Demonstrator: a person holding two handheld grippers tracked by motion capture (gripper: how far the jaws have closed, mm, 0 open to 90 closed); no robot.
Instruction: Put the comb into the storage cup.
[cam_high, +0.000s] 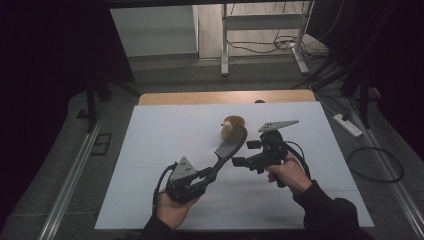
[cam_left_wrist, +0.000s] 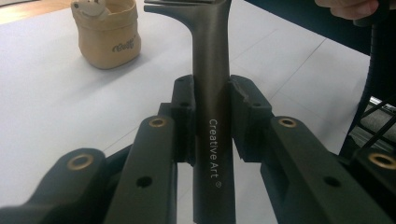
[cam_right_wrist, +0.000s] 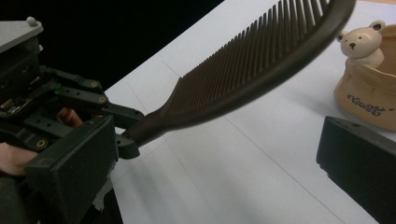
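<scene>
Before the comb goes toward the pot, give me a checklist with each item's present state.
1. Left gripper shut on the comb handle: ok.
2. Comb sits straight between the left fingers: ok.
3. Right gripper open, off the comb: ok.
4. Bear pot upright on the white board: ok.
5. Pot mouth free for the comb: cannot tell, bear figure at its rim.

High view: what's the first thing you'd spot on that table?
A long dark curved comb stands out first, mid-table, its handle clamped in the left gripper. Its far end reaches a small tan pot with a little bear figure on its rim. The right gripper waits beside the comb, jaws open.
</scene>
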